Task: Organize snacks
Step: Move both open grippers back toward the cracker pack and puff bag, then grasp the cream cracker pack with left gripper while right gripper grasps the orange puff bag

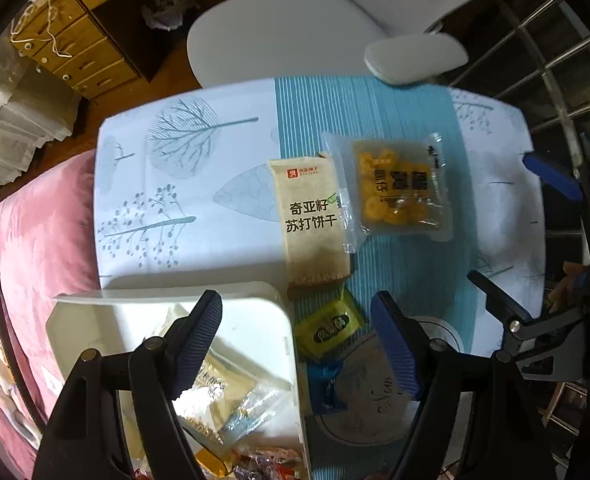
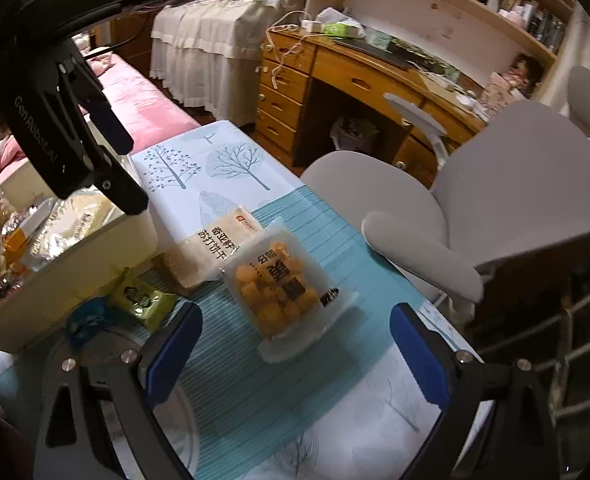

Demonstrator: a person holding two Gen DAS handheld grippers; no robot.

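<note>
The left tongs (image 1: 297,344) hang with jaws apart and empty over the near edge of the counter (image 1: 183,240), above a white bin (image 1: 279,320) of snacks. The right tongs (image 2: 295,344) stand wide apart, empty. A yellow snack bag (image 2: 283,292) lies mid-counter, touching a cracker packet (image 2: 215,248); a green candy (image 2: 143,300) lies beside the bin.

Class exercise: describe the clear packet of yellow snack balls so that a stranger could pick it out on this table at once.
Start at the teal striped band running across the tablecloth. Two flat packets lie there side by side, touching; take the clear packet beside the beige cracker pack. It alone is see-through, showing round orange-yellow balls under a dark label.
</note>
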